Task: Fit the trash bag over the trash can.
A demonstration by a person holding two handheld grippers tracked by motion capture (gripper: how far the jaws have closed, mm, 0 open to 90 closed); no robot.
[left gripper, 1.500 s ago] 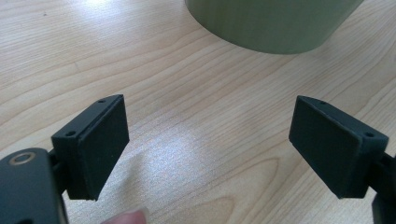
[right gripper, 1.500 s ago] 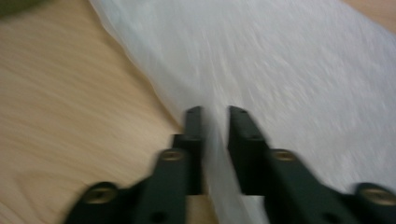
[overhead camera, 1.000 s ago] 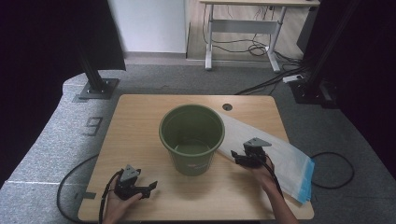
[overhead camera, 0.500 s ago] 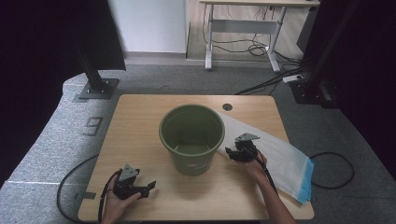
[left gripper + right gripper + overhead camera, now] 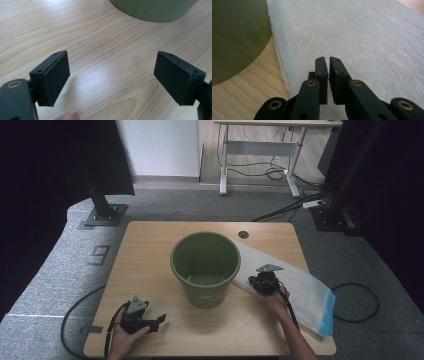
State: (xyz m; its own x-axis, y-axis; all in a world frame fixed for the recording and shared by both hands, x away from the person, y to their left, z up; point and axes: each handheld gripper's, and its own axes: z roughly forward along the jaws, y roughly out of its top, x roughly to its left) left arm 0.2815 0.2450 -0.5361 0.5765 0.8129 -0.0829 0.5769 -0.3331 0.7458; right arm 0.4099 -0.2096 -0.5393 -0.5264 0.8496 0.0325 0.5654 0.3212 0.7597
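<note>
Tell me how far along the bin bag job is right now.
Early. Done: the green bin stands upright and unlined on the table, with the white bag lying flat beside it. In hand: the right gripper sits on the bag, its jaws just closed nearly together; whether any film is pinched between them I cannot tell. The left gripper waits open over bare wood. Left: lifting, opening and fitting the bag.

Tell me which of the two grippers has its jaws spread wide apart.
The left gripper, low on bare wood: its jaws stand wide. The right gripper, over the white bag, is nearly closed.
</note>
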